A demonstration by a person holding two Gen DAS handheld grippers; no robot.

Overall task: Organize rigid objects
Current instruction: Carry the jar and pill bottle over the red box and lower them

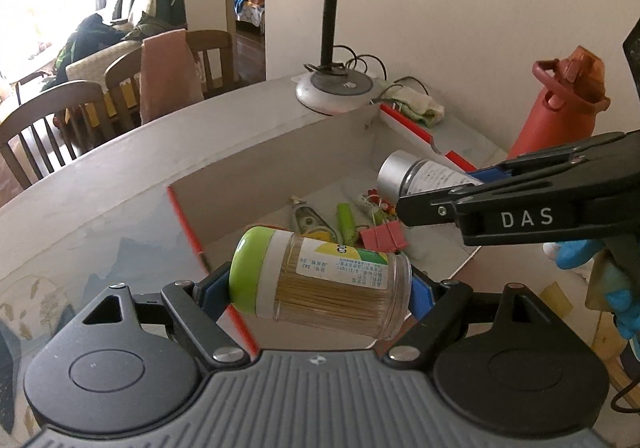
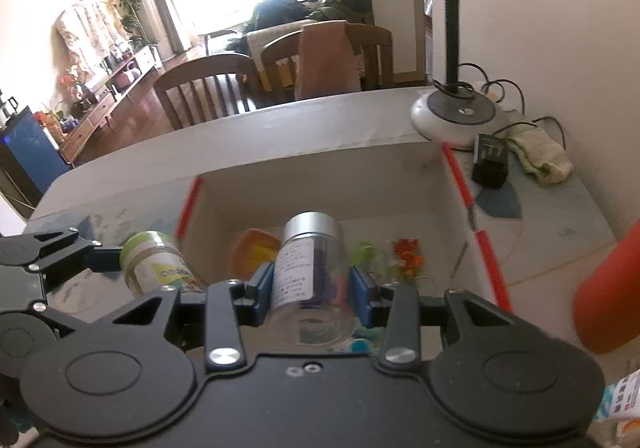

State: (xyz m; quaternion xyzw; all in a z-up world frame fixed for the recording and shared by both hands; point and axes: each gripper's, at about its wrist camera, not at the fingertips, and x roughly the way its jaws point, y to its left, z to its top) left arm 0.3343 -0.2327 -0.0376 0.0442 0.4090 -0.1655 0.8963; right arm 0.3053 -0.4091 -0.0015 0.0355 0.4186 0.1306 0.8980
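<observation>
My left gripper (image 1: 320, 290) is shut on a clear toothpick jar with a green lid (image 1: 320, 284), held sideways above the near left edge of a white open box with red corners (image 1: 256, 167). My right gripper (image 2: 312, 284) is shut on a clear bottle with a silver cap (image 2: 310, 268), held over the box. That bottle also shows in the left wrist view (image 1: 416, 175), and the toothpick jar shows in the right wrist view (image 2: 158, 264). Inside the box lie a pink binder clip (image 1: 384, 236), a green lighter (image 1: 346, 221) and other small items.
A desk lamp (image 1: 334, 89) stands behind the box, with a cloth (image 2: 536, 155) and a black adapter (image 2: 490, 159) beside it. A red water bottle (image 1: 560, 107) stands right of the box. Wooden chairs (image 2: 208, 91) stand beyond the table.
</observation>
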